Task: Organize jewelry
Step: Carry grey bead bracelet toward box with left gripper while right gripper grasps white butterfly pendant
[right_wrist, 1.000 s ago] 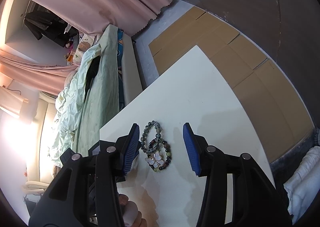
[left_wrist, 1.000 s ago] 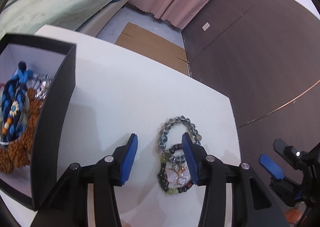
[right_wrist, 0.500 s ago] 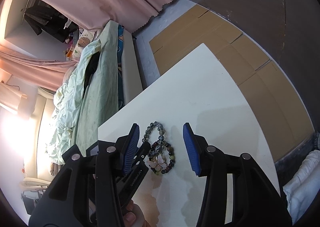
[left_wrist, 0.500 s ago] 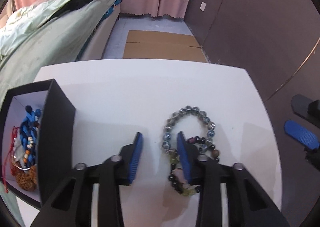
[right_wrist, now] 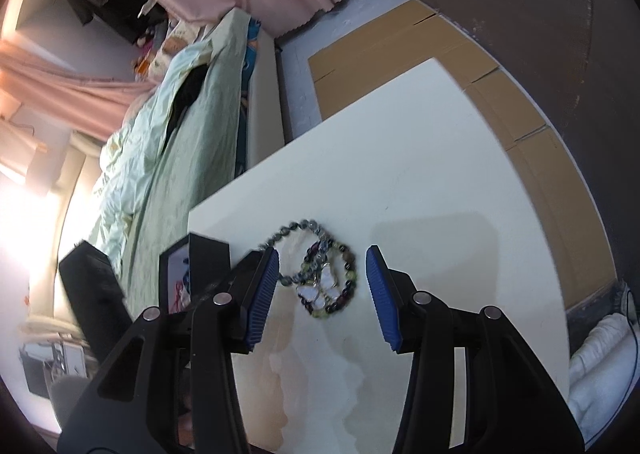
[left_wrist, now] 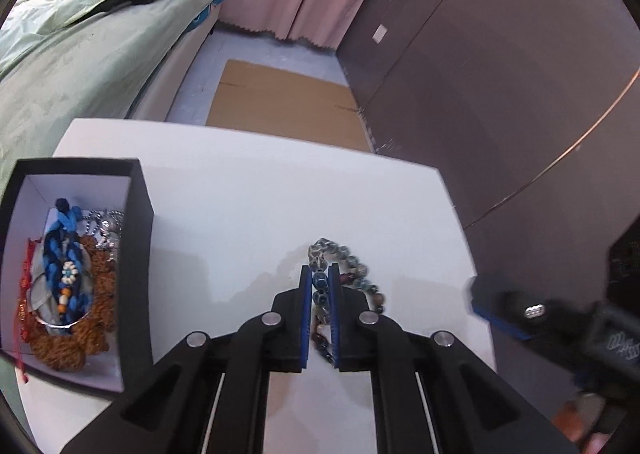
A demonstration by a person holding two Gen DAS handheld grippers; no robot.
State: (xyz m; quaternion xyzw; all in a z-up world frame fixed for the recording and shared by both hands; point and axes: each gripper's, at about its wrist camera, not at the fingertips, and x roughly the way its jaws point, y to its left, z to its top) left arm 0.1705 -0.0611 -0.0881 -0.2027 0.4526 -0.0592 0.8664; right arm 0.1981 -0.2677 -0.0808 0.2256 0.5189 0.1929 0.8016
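Note:
On the white table (left_wrist: 240,213) lie two overlapping bracelets. My left gripper (left_wrist: 320,274) is closing, and its blue pads press on the blue-grey bead bracelet (left_wrist: 318,254), which runs up out of the jaws. A darker mixed-bead bracelet (left_wrist: 376,296) lies just to its right. In the right wrist view that mixed bracelet (right_wrist: 344,254) carries a white butterfly charm (right_wrist: 320,286) and the blue-grey bracelet (right_wrist: 294,225) loops to its left. My right gripper (right_wrist: 322,254) hovers open over both, holding nothing.
A black box (left_wrist: 140,254) with white lining stands at the table's left and holds blue braided cord, orange beads, red string and a silver chain. A bed (left_wrist: 80,53) with a pale green cover is beyond it. Cardboard (left_wrist: 280,101) lies on the floor, by a dark wall (left_wrist: 500,93).
The left jaws went from wide apart to pressing on the blue-grey bracelet, which now lifts between them. The right gripper slid over so both bracelets lie between its open fingers.

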